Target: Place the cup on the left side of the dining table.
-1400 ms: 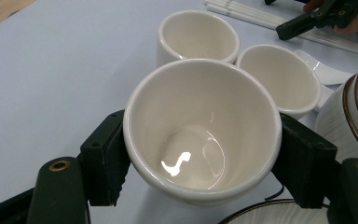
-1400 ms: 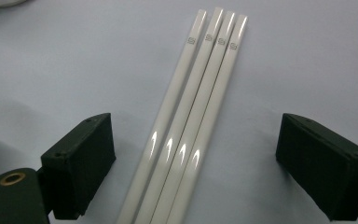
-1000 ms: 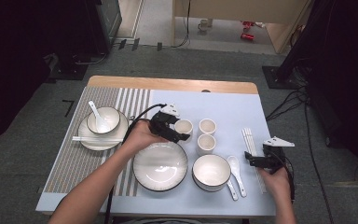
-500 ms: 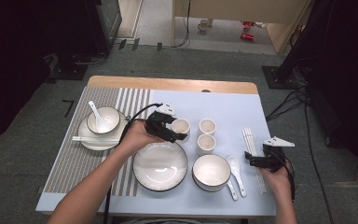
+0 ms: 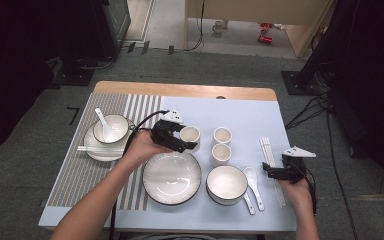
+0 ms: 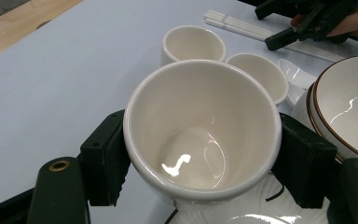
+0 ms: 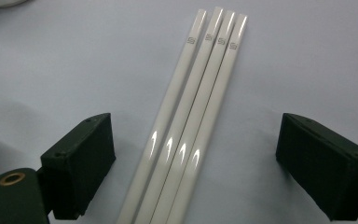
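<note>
High view: left tool [image 5: 180,137] clamped across a small cream glazed ceramic cup [image 5: 190,135], cup sitting between the jaws just past the far rim of a large white plate with a dark edge [image 5: 172,178]. Ahead of that tool and a little to its side, two more cream cups [image 5: 222,135], touching or nearly so. Right tool [image 5: 275,172] held low over the pale blue desk [image 5: 245,112], beside a set of long white glossy chopsticks [image 5: 270,160]; a white ceramic spoon [image 5: 252,177] and a white bowl with a dark rim [image 5: 226,184] on its inner side.

Left gripper view: both black pads pressed against opposite sides of the cup [image 6: 203,126], just below the rim, mouth upward and empty. Whether lifted or resting, cannot tell. Probably light but hard, slick with glaze and brittle; hold across the widest part of the wall looks sound, though a smooth, downward-narrowing wall could slide under a loose squeeze. Best kept level and clear of the neighbouring cups [image 6: 193,43] ahead.

Right gripper view: jaws spread wide, nothing between the pads but four chopsticks [image 7: 191,126] lying side by side, touching, running straight ahead on the desk [image 7: 74,56]. Likely stiff, thin, very slippery and prone to rolling apart; best taken across the bundle near mid-length, pinching all four together.
</note>
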Available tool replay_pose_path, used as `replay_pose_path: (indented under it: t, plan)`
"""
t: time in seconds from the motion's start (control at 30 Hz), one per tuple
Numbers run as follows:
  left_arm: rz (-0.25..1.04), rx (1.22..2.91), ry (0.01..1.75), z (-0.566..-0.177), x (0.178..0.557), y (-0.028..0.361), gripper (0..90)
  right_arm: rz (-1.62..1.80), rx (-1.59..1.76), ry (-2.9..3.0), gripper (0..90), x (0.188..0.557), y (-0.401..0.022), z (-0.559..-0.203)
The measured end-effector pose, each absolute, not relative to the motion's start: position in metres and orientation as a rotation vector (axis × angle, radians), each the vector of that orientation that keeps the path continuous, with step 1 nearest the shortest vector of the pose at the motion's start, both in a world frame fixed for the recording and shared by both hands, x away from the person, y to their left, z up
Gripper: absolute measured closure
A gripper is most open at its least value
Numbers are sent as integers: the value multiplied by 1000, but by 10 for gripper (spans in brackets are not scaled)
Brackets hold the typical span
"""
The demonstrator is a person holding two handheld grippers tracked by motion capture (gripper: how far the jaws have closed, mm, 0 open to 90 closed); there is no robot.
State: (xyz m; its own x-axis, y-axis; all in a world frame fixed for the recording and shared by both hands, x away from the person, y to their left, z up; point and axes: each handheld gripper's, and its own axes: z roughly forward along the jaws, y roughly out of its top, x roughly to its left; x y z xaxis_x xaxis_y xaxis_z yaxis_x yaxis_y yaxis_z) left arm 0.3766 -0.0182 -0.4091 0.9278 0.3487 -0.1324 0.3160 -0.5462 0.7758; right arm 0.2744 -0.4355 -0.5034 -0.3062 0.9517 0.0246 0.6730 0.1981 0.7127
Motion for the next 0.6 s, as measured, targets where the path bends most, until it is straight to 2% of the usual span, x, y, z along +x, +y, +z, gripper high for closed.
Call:
replay_pose_path:
  t: [0.6]
  plan:
    - [30,2179,483,-398,366,-3,278,885,1517,2054,113,274,-436,-503]
